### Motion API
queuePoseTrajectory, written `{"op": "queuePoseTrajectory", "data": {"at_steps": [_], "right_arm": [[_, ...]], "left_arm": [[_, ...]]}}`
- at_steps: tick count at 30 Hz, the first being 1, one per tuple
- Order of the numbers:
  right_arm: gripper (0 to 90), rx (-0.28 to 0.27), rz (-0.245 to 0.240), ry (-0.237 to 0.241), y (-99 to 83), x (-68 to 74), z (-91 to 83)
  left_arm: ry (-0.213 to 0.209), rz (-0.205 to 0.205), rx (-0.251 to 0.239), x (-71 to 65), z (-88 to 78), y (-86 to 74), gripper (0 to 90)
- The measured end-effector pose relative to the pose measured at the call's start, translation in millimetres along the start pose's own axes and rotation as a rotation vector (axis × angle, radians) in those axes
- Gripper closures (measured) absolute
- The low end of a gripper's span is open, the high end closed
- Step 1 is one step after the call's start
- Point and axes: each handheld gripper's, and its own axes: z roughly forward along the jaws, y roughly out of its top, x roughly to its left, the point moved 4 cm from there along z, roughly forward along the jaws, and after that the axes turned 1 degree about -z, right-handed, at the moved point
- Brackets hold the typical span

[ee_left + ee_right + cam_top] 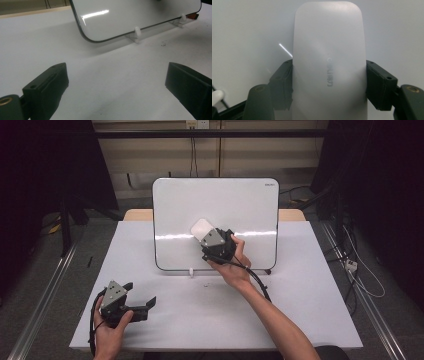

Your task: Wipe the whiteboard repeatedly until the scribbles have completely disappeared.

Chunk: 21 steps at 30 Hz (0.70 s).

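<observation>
1. Eraser (329,62): white, rounded; clamped by its long sides in the right hand-held gripper (216,244), face against the board (175,210).
2. Handling, as judged: keep it flat, with even pressure and level strokes, so the propped board stays on its feet.
3. Left hand-held gripper (142,304): jaws apart, holding nothing, low over the worktop (310,310).
4. Unclear: eraser logo blurred; any marks under the eraser hidden.

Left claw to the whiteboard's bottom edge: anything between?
Bare white tabletop between the open left claw and the rounded whiteboard, per left gripper view.
</observation>
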Motion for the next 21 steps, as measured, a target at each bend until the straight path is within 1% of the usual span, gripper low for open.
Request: {"op": "queuePoseTrajectory", "data": {"at_steps": [4,5,8,11,13,18,20,21], "right_arm": [[31.6,0.000,0.026,-0.023,2.2,-14.1,-0.2],[31.6,-0.002,0.037,-0.015,2.4,-15.8,-0.2],[31.6,-0.007,0.047,-0.007,2.2,-16.4,-1.1],[31.6,-0.015,0.106,0.035,2.0,-21.2,-2.5],[31.6,-0.020,0.126,0.047,1.3,-22.8,-3.4],[31.6,-0.024,0.137,0.059,0.2,-23.8,-5.6],[31.6,-0.039,0.133,0.057,1.3,-24.4,-8.9],[31.6,-0.051,0.127,0.047,3.3,-24.9,-11.6]], "left_arm": [[-0.001,-0.001,-0.003,0.1,0.2,0.2,4.5],[-0.002,-0.001,-0.003,-0.1,0.1,0.2,4.5],[0.000,-0.001,0.001,0.3,0.3,-0.2,4.5],[-0.001,0.000,0.001,0.6,0.3,-0.1,4.5],[0.000,-0.001,0.000,0.6,0.2,-0.1,4.5],[0.002,-0.006,-0.002,0.9,0.0,-0.5,4.5],[0.001,-0.010,0.000,1.2,0.2,-1.1,4.5],[0.000,-0.009,0.006,1.6,0.3,-1.5,4.5]]}}
